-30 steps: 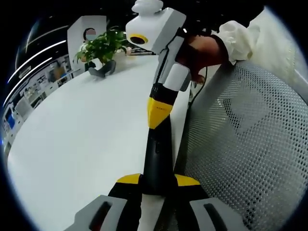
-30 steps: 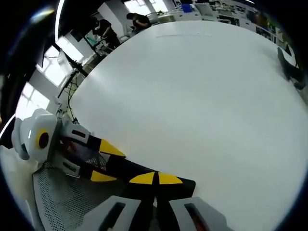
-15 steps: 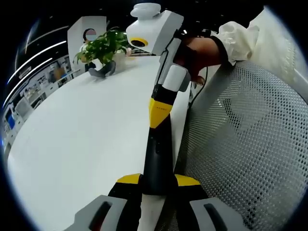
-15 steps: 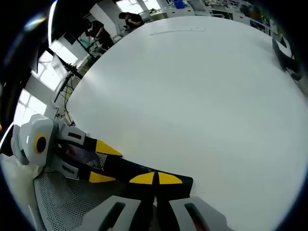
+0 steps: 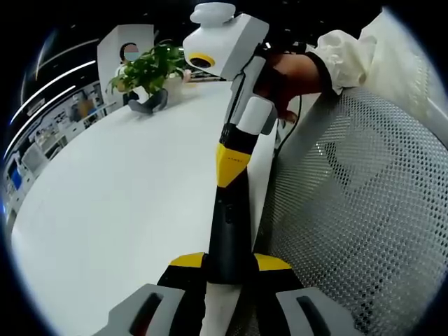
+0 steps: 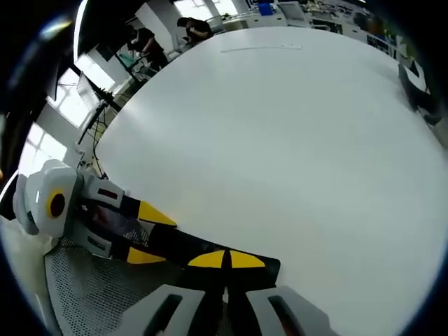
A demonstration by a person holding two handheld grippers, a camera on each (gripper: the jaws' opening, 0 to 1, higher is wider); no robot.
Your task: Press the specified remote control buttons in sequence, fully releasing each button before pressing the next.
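Jaws of the left tool [image 5: 229, 263] are clamped on the near end of the remote control [image 5: 228, 224], a long dark bar held out over the edge of the white surface [image 5: 126, 210]. The right tool [image 5: 229, 168] comes down from above in the left gripper view, gripped by a hand [image 5: 290, 73]. Its yellow jaws are pressed together into one point that rests on the remote's far end. In the right gripper view those jaws show no gap, and the remote runs off to the left toward the left tool.

This looks like a button press in hand, though the buttons are too dark to make out, so I cannot tell whether the key is down or which one it is.

Next, the right tool likely needs to lift straight off until the key is fully released, then shift along the remote to the next key while the left grip holds steady.

Beyond are a potted plant [image 5: 147, 66] and a mesh chair [image 5: 357, 210].
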